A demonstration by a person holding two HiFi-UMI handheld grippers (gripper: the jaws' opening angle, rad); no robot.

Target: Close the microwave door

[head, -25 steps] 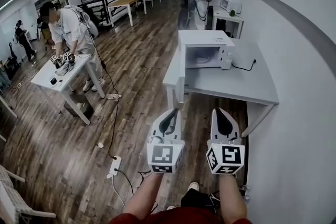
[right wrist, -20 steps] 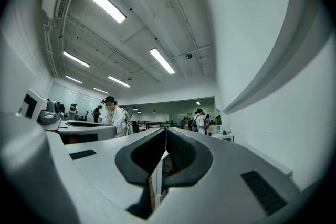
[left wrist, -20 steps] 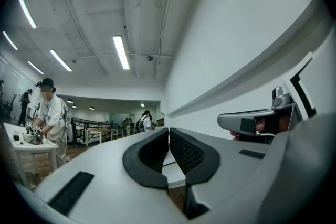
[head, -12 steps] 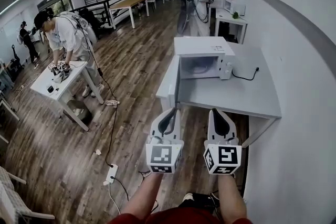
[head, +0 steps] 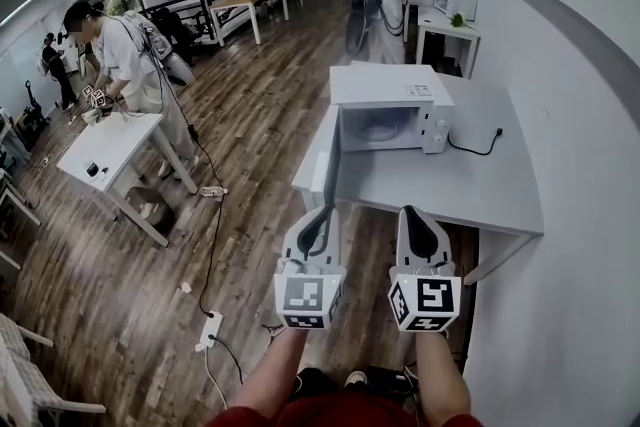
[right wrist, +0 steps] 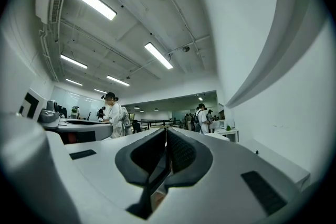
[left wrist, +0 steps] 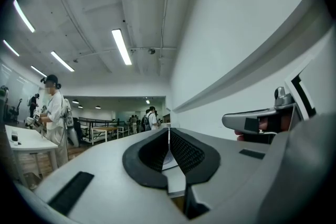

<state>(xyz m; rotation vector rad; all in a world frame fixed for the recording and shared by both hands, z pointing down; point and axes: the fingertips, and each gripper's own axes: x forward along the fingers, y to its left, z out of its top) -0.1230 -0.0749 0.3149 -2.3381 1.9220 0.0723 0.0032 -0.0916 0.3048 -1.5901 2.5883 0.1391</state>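
A white microwave (head: 388,105) stands on the far part of a white table (head: 470,190) against the right wall. Its door (head: 326,155) hangs open, swung out toward me over the table's left edge, and the cavity looks empty. My left gripper (head: 325,211) and right gripper (head: 411,211) are held side by side in front of the table's near edge, well short of the door. Both point ahead, about level. In the left gripper view the gripper (left wrist: 168,131) has its jaws together with nothing between them. The right gripper (right wrist: 166,131) looks the same in its own view.
A person works at a small white table (head: 105,147) to the left. A cable and power strip (head: 207,331) lie on the wood floor. More people and tables stand far down the room. The microwave's cord (head: 475,146) runs to the right wall.
Both grippers and my view have moved forward toward the table. The microwave and its open door now sit closer and larger. The person at the left table has straightened up.
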